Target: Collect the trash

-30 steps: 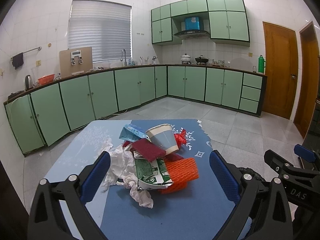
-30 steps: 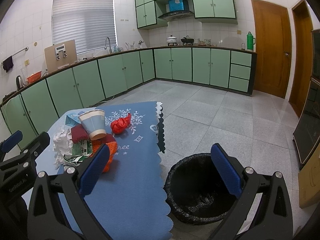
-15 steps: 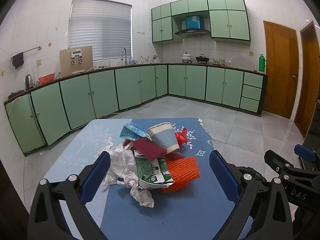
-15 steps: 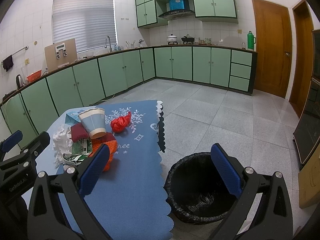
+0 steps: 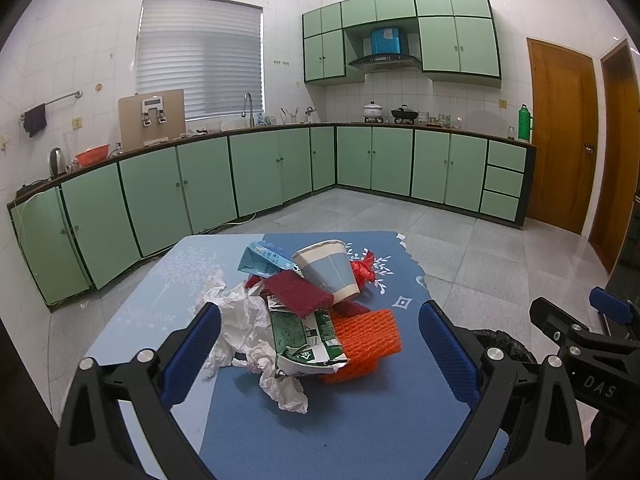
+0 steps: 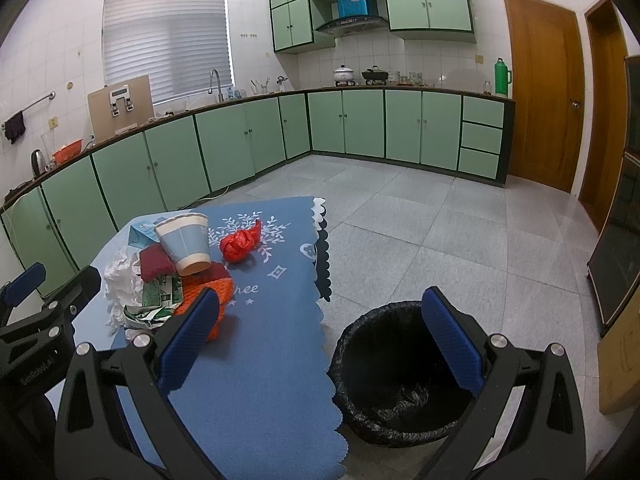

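A pile of trash lies on the blue tablecloth: a paper cup on its side, a maroon sponge, a crushed green carton, orange foam netting, white crumpled tissue, a light blue carton and a red plastic scrap. My left gripper is open, just short of the pile. My right gripper is open and empty, above the table's right edge beside the black-lined bin.
The bin stands on the tiled floor right of the table. Green cabinets run along the far walls. Wooden doors are at the right. A cardboard box sits at the right edge.
Almost nothing has moved; both views have shifted very slightly. Both grippers stay open.
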